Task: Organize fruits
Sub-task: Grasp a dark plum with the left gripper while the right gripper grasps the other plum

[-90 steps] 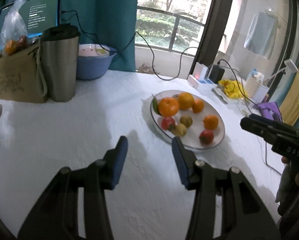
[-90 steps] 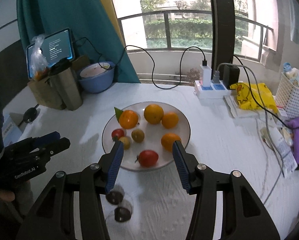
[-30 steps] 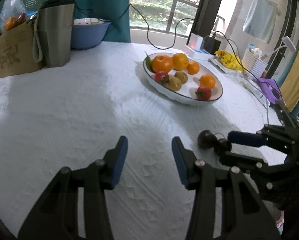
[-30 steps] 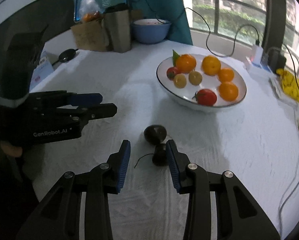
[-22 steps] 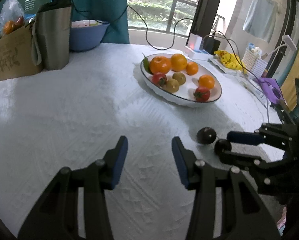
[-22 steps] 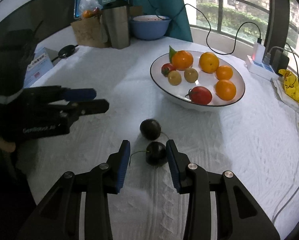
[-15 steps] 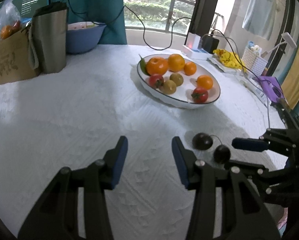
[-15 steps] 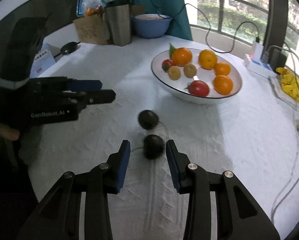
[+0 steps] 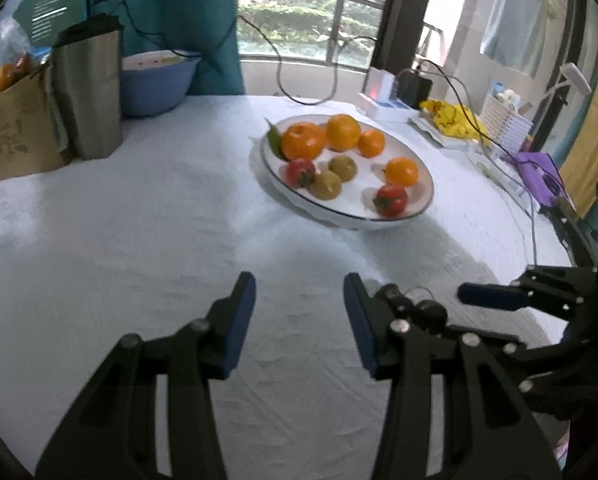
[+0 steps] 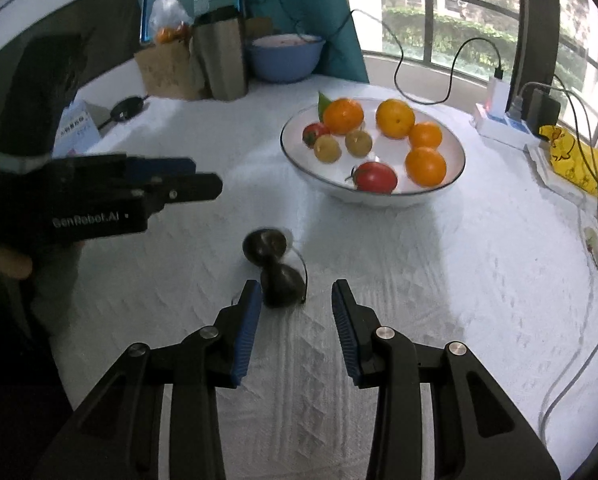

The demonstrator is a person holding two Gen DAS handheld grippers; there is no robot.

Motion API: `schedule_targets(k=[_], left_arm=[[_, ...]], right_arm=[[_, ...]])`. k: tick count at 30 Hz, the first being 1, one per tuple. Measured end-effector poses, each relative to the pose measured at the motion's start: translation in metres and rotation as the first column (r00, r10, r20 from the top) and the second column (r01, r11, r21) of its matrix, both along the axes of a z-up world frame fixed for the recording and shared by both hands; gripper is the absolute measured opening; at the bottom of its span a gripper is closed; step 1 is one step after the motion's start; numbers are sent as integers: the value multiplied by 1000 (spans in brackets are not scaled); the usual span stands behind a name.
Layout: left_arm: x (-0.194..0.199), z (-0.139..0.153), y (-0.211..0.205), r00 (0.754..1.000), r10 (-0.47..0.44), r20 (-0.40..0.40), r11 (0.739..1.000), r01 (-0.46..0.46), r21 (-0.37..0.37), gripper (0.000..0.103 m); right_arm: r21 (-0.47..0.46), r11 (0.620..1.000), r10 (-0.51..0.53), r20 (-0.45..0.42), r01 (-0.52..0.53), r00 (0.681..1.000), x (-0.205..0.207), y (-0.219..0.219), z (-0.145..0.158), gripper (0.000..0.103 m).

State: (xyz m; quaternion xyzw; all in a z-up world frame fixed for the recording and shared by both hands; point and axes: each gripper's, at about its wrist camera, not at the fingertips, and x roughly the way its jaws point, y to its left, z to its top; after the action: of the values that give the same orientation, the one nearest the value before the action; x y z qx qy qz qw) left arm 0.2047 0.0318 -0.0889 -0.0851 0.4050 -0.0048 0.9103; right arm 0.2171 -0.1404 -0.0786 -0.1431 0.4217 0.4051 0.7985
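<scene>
- Two dark fruits (image 10: 273, 268) lie on the desk (image 10: 439, 280) short of the fruit plate (image 10: 451, 184), now rolled slightly apart from their earlier position.
- Right gripper (image 10: 295, 312): jaws open, nearer fruit just ahead, ungripped.
- Left gripper (image 9: 299, 312): jaws open, empty.
- Pickup still pending.

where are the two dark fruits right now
In the right wrist view the two dark fruits lie on the white tablecloth, just ahead of the right gripper, short of the fruit plate.

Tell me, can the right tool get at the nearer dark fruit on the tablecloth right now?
Probably yes. The nearer dark fruit lies just ahead of the open right tool, close to its left pad, with nothing in between.
</scene>
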Motion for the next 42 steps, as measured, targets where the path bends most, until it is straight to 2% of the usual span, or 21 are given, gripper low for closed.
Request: schedule_targets(k=[5,7,17,18,20,29,34,35,37,40,42], left_arm=[[3,-5,-13,998,-56,-22,998,56,-13,47],[3,-6,-14,998,-61,-31,998,60,-14,47],[3,-3,-24,994,-109,-30,994,108,-35,47],[3,-2,-26,993,-117,-26,993,116,-36,47],[4,-2,-29,991,-131,-25,991,130,-36,47],[22,-23,-54,973,-215,-83,977,215,-10,47],[28,-23,-56,972,-226,-65,974,227,14,46],[29,-23,-57,971,-232,-65,972,234,29,44],[29,-24,-58,969,-237,-65,970,240,43,31],[29,-23,-55,967,-247,-63,968,249,38,29],[28,-22,-53,967,-248,-58,968,250,27,29]], right_arm=[[20,1000,-4,-6,5,1000,-2,2,-5,39],[29,1000,-5,-3,5,1000,0,5,-6,28],[41,999,19,0,-19,1000,-2,5,-1,25],[44,999,15,6,-16,1000,-4,2,2,19],[56,998,6,10,-7,1000,-6,-4,9,17],[44,996,-73,-16,73,997,-6,-36,5,17],[84,991,-105,-44,108,993,-5,-45,9,17],[91,989,-111,-51,115,992,-4,-46,10,17],[99,988,-116,-64,122,991,-5,-42,12,18],[100,988,-110,-76,118,991,-7,-31,11,26],[91,989,-112,-84,120,990,-8,-24,8,37]])
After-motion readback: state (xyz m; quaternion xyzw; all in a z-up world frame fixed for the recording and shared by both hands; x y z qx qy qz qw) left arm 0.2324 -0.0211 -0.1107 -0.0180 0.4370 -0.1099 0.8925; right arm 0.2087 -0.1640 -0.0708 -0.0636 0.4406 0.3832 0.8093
